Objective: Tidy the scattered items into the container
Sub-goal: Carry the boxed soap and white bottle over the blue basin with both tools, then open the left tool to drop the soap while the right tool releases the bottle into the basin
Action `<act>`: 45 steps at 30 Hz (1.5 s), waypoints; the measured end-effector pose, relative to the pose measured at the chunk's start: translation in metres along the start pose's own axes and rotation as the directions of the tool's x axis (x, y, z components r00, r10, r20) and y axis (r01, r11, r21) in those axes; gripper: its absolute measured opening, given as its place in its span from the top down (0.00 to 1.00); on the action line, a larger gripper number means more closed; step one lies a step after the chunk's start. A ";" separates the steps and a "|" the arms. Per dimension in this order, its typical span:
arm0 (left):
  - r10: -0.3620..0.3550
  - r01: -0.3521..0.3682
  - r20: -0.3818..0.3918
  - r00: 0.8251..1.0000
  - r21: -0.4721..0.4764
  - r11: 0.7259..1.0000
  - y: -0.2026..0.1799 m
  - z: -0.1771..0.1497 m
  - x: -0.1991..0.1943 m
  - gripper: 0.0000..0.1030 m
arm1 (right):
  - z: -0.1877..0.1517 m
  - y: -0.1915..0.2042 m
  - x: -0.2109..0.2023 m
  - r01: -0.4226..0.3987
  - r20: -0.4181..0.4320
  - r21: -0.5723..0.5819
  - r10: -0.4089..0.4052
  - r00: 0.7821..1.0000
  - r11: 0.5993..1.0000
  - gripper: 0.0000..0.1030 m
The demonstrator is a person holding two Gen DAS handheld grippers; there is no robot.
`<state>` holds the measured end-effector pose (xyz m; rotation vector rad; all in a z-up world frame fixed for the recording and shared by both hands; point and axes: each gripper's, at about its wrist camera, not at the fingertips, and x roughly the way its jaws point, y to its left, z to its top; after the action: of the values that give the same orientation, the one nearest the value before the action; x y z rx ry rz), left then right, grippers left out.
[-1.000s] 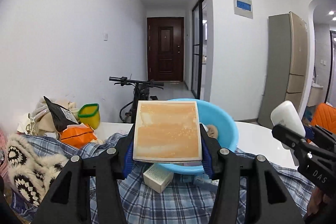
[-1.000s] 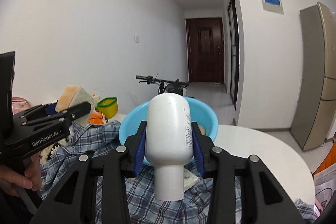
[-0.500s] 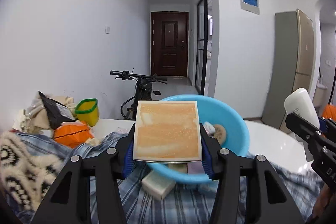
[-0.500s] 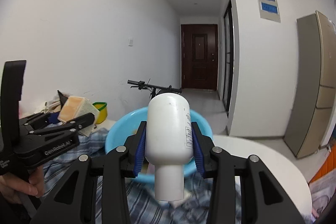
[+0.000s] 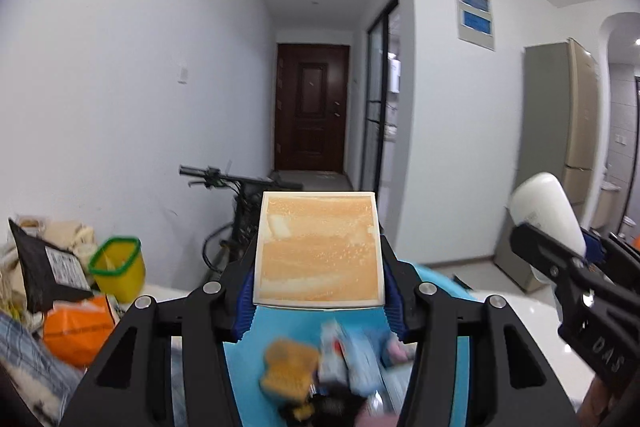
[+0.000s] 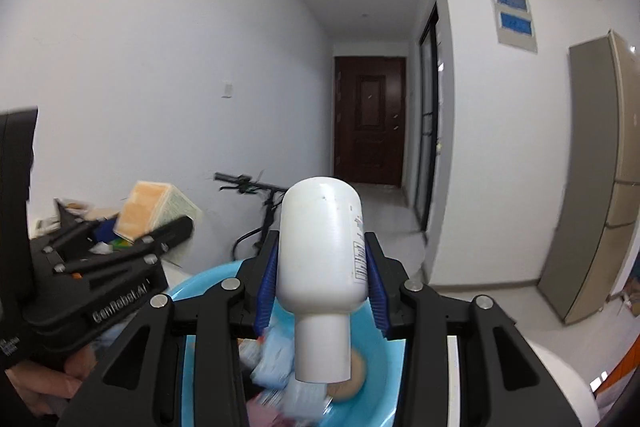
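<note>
Under both my grippers sits the blue basin [image 5: 464,355], already holding a blurred heap of small packets and a yellow sponge [image 5: 288,367]. My left gripper [image 5: 318,297] is clamped on an orange-faced box [image 5: 318,253], held upright above the basin's near rim. My right gripper [image 6: 322,293] squeezes a white bottle [image 6: 322,251], cap pointing down over the basin. Off to the left on the table stand a yellow cup [image 5: 118,269] and an orange pouch [image 5: 76,329].

Both grippers, with box [image 5: 318,249] and bottle [image 6: 322,247], now directly above the blue basin [image 6: 384,379].
</note>
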<state>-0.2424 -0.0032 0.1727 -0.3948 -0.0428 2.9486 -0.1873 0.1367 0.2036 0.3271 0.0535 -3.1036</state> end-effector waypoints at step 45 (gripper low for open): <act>0.004 0.046 -0.734 0.679 0.048 0.998 -0.012 -0.055 0.132 0.47 | -0.042 -0.017 0.147 -0.148 -0.791 0.087 0.159 0.591 0.985 0.63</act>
<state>-0.3510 0.0315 0.0859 -1.5220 0.1470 2.5190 -0.3227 0.1528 0.1323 1.5988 0.0141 -2.5011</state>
